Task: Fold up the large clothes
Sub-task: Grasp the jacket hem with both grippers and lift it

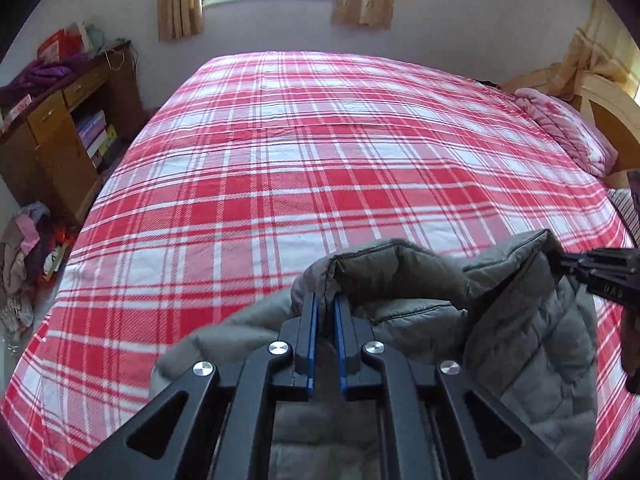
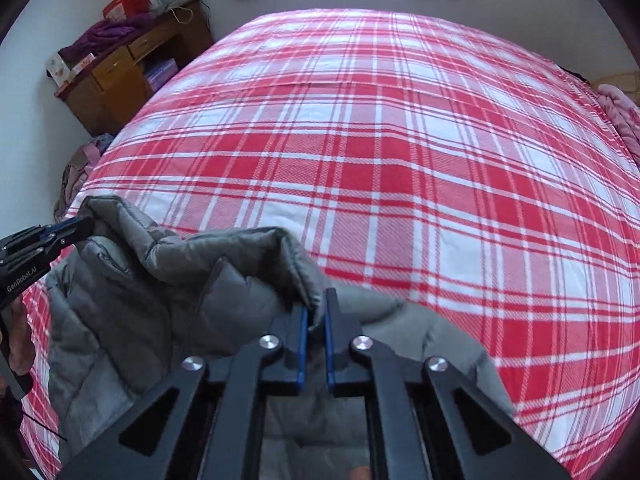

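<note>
A grey quilted puffer jacket (image 1: pixel 432 292) hangs between my two grippers above the near edge of a bed with a red and white plaid sheet (image 1: pixel 320 152). My left gripper (image 1: pixel 326 300) is shut on the jacket's upper edge at one shoulder. My right gripper (image 2: pixel 316 308) is shut on the upper edge of the jacket (image 2: pixel 180 276) at the other shoulder. Each gripper shows in the other's view: the right one (image 1: pixel 560 262) at the right edge, the left one (image 2: pixel 82 226) at the left edge. The jacket's lower part hangs hidden below the grippers.
A wooden desk (image 1: pixel 60 128) with purple clothes on top stands left of the bed, with a pile of clothes (image 1: pixel 24 248) on the floor beside it. A pink quilt (image 1: pixel 568 128) lies at the bed's right end by the headboard. The plaid sheet (image 2: pixel 400 140) fills the right wrist view.
</note>
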`<state>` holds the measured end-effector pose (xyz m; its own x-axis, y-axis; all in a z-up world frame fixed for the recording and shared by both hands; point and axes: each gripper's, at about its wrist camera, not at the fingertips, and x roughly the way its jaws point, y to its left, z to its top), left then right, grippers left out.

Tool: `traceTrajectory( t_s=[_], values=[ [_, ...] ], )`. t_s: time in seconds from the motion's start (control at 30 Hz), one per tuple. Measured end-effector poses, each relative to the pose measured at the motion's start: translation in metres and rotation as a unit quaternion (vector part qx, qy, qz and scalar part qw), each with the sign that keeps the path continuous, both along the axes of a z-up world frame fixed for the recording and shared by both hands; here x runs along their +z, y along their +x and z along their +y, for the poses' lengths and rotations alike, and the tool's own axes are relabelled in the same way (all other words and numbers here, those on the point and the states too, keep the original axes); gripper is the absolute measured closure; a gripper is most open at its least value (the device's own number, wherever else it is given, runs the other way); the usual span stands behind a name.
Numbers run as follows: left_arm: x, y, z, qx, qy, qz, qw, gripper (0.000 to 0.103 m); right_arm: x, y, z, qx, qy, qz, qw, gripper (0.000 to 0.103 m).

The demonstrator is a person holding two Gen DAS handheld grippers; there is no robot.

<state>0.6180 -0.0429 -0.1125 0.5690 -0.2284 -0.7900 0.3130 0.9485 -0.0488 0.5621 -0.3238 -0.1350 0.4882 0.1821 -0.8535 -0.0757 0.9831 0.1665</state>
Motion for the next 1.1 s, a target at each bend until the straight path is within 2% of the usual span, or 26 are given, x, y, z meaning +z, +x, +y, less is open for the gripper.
traceTrajectory(
  t_s=[0.1,0.17,0.23,0.4,0.5,0.6,0.7,0.77,0.8,0.83,0.87,0.9,0.93,0.97,1.03,1.07,1.1],
  values=[
    [-0.011,-0.020,0.002,-0.009,0.028,-0.012,0.9995,0.097,0.004,-0.027,-0.002,0.005,0.002,-0.016,1.000,0.096],
    [-0.026,-0.027,0.002,-0.012,0.046,-0.005,0.9989,0.097,0.000,-0.042,-0.001,0.007,-0.003,-0.023,1.000,0.097],
    [-0.041,-0.028,0.003,-0.007,0.060,0.003,0.9982,0.097,-0.007,-0.049,0.000,0.005,-0.016,-0.027,0.999,0.097],
    [-0.056,-0.030,0.006,-0.005,0.062,0.017,0.9979,0.097,-0.040,-0.052,-0.008,-0.009,-0.030,-0.013,0.999,0.097],
    [-0.058,-0.041,0.001,-0.017,0.091,0.005,0.9957,0.097,-0.048,-0.059,-0.006,-0.003,-0.047,-0.018,0.999,0.097],
    [-0.045,-0.049,0.003,-0.007,0.099,-0.015,0.9950,0.097,-0.046,-0.063,-0.003,0.004,-0.065,-0.028,0.997,0.097],
    [-0.015,-0.054,0.009,0.009,0.074,-0.032,0.9967,0.096,-0.042,-0.065,-0.003,0.007,-0.077,-0.039,0.996,0.097],
    [0.007,-0.059,0.011,0.022,0.067,-0.060,0.9957,0.096,-0.041,-0.066,-0.001,0.008,-0.087,-0.044,0.995,0.097],
    [0.016,-0.059,0.013,0.028,0.062,-0.070,0.9952,0.091,-0.042,-0.067,0.000,0.012,-0.093,-0.046,0.995,0.097],
    [0.021,-0.057,0.014,0.034,0.057,-0.075,0.9950,0.065,-0.042,-0.067,0.001,0.014,-0.096,-0.047,0.994,0.097],
    [0.026,-0.052,0.015,0.051,0.053,-0.080,0.9941,0.044,-0.043,-0.067,0.001,0.015,-0.098,-0.049,0.994,0.097],
    [0.028,-0.049,0.014,0.063,0.053,-0.087,0.9927,0.010,-0.044,-0.067,0.002,0.015,-0.098,-0.049,0.994,0.097],
    [0.031,-0.046,0.014,0.086,0.050,-0.110,0.9889,0.005,-0.046,-0.067,0.002,0.018,-0.095,-0.046,0.994,0.097],
    [0.032,-0.042,0.013,0.092,0.046,-0.115,0.9881,0.005,-0.047,-0.067,0.002,0.019,-0.093,-0.046,0.994,0.097],
    [0.026,-0.029,0.005,0.088,0.038,-0.096,0.9907,0.005,-0.049,-0.068,0.003,0.016,-0.093,-0.050,0.994,0.097],
    [0.019,-0.022,-0.003,0.084,0.045,-0.091,0.9912,0.005,-0.049,-0.069,0.002,0.013,-0.087,-0.052,0.995,0.097],
    [0.009,-0.017,-0.010,0.085,0.074,-0.089,0.9896,0.005,-0.049,-0.070,0.000,0.011,-0.082,-0.053,0.995,0.097]
  ],
)
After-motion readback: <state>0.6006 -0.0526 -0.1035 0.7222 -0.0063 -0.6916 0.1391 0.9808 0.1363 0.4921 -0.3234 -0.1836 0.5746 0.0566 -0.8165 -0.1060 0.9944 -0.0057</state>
